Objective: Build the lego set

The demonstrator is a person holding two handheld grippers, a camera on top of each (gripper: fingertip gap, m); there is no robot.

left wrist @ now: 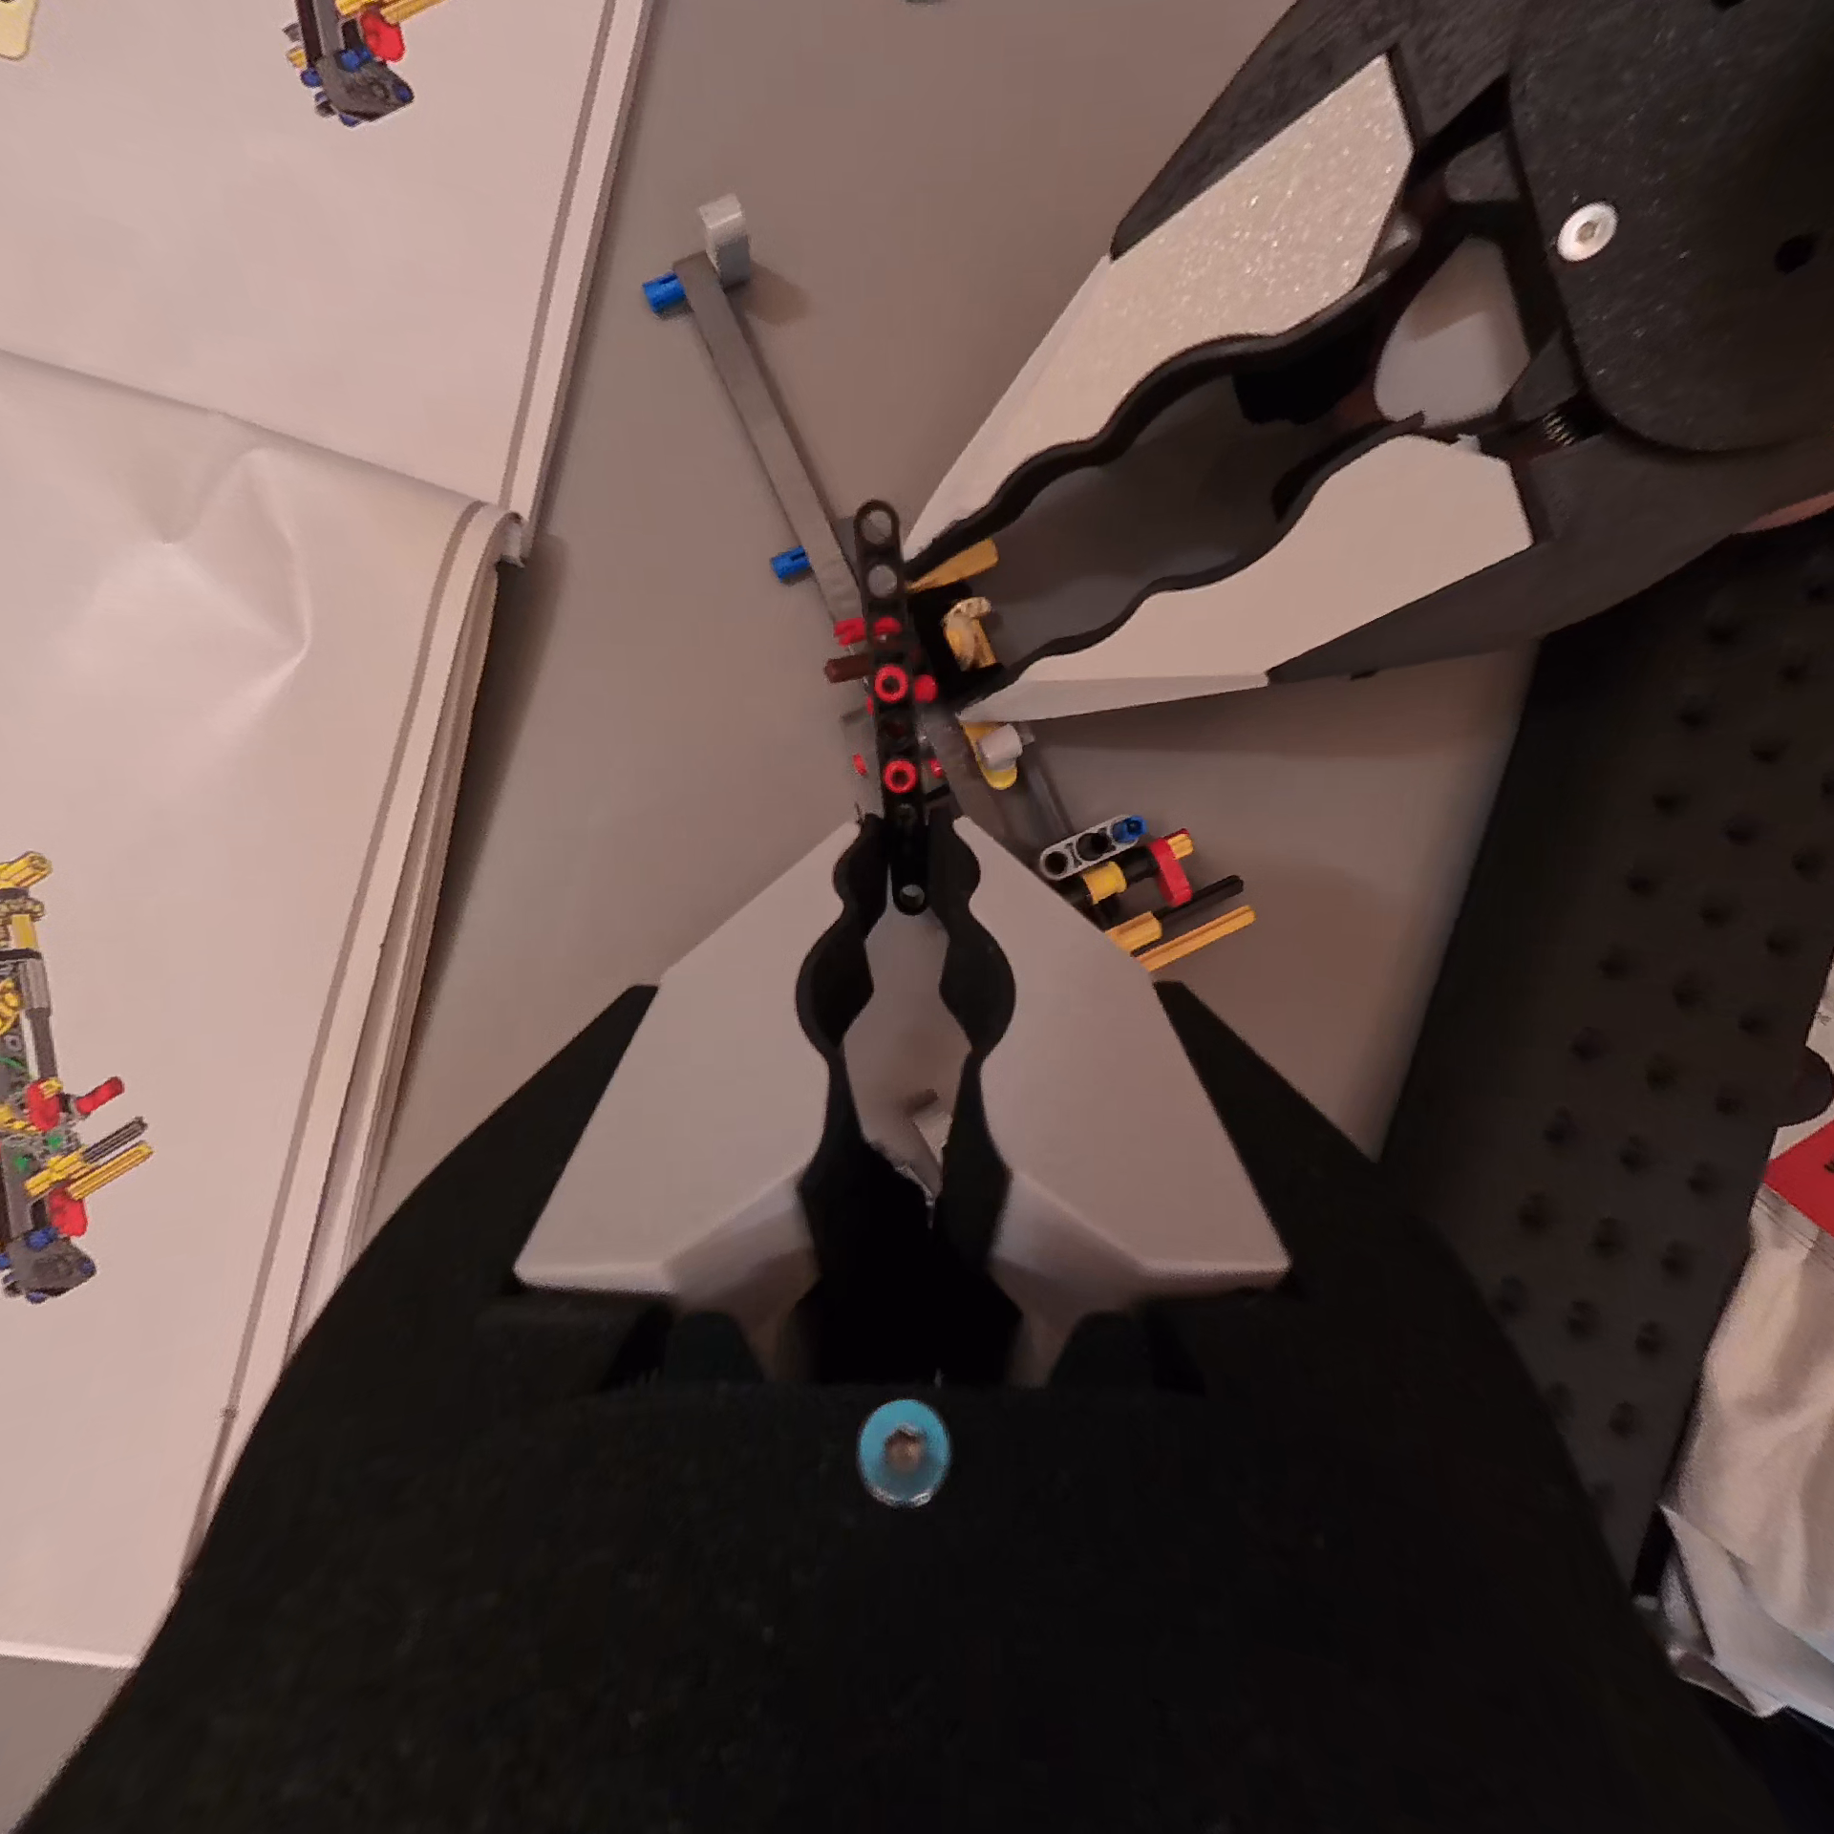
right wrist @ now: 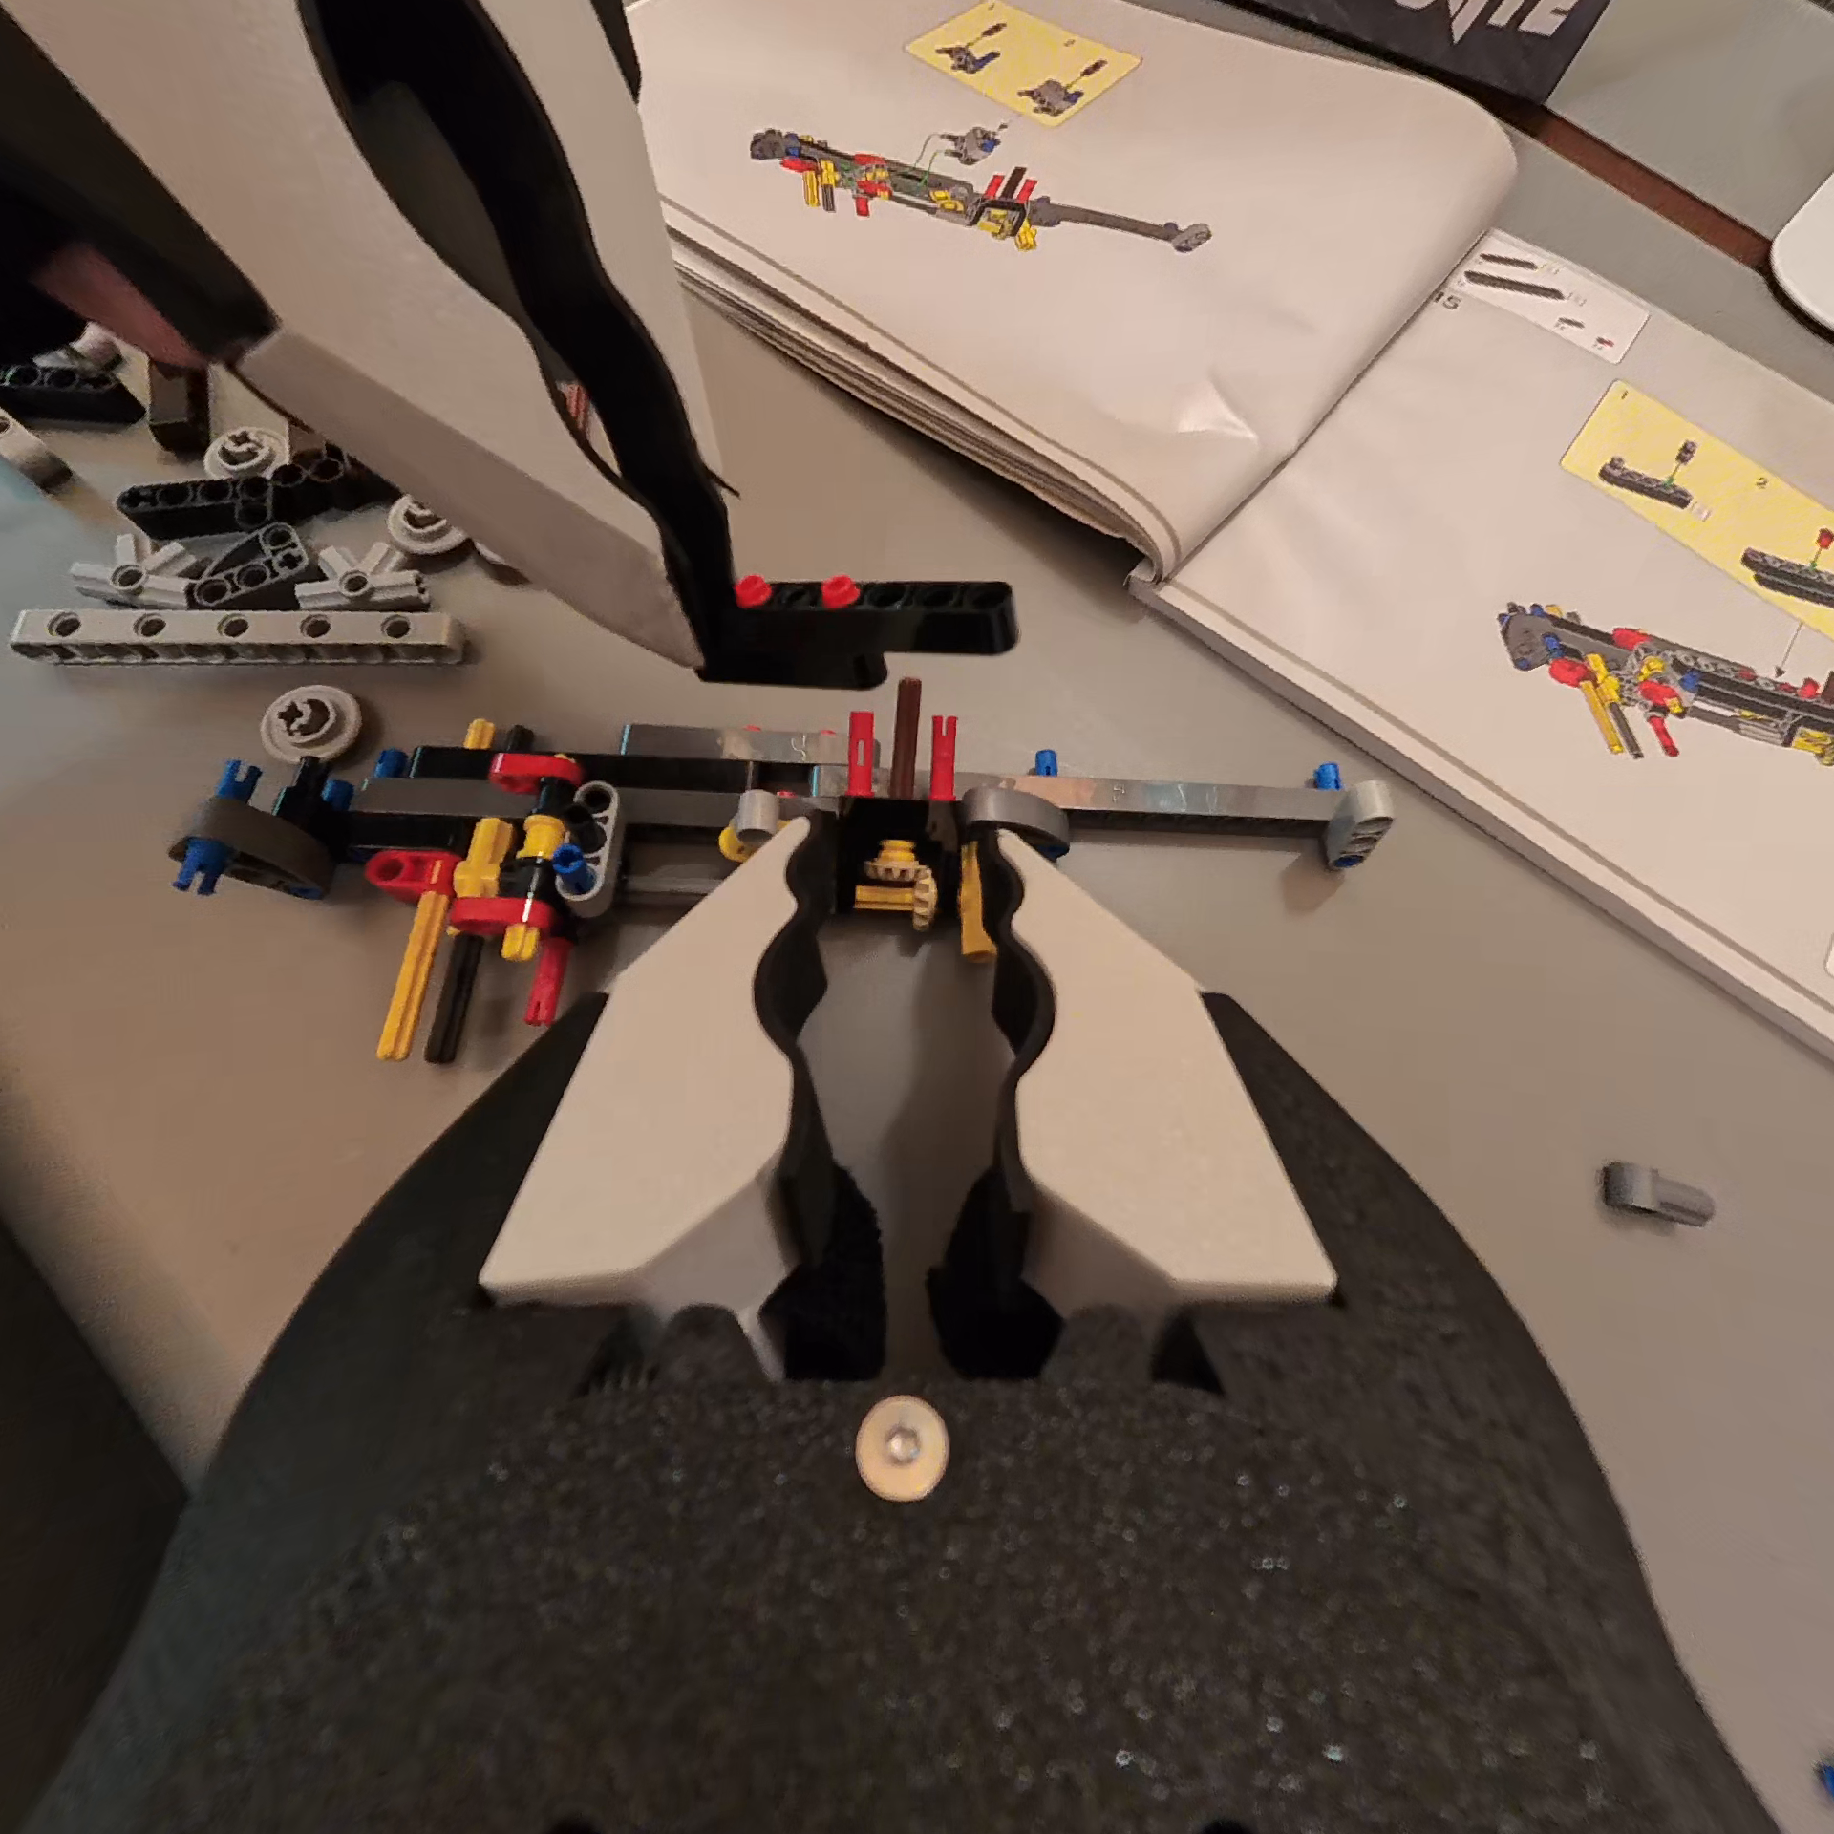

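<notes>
The long lego assembly (right wrist: 1191, 794) lies flat on the grey table; in the left wrist view its grey beam (left wrist: 754, 397) runs diagonally. My right gripper (right wrist: 903, 834) is shut on the assembly's black frame with tan gears (right wrist: 888, 873), and it enters the left wrist view (left wrist: 938, 635) from the upper right. My left gripper (left wrist: 908, 834) is shut on one end of a black beam (left wrist: 898, 729) with two red pins. It holds the beam (right wrist: 893, 620) level, just above two red pins and a brown axle (right wrist: 906, 734) that stand up from the frame.
An open instruction booklet (right wrist: 1092, 347) lies behind and right of the assembly, and shows at the left of the left wrist view (left wrist: 248, 546). Loose grey and black pieces (right wrist: 238, 635) lie at the far left. A small grey piece (right wrist: 1657, 1191) lies at the right. A black perforated mat (left wrist: 1637, 893) borders the table. About 5 cm separates my left fingertips from my right. My left tips are about 20 cm from the small grey piece (right wrist: 1657, 1191), my right tips only 15 cm.
</notes>
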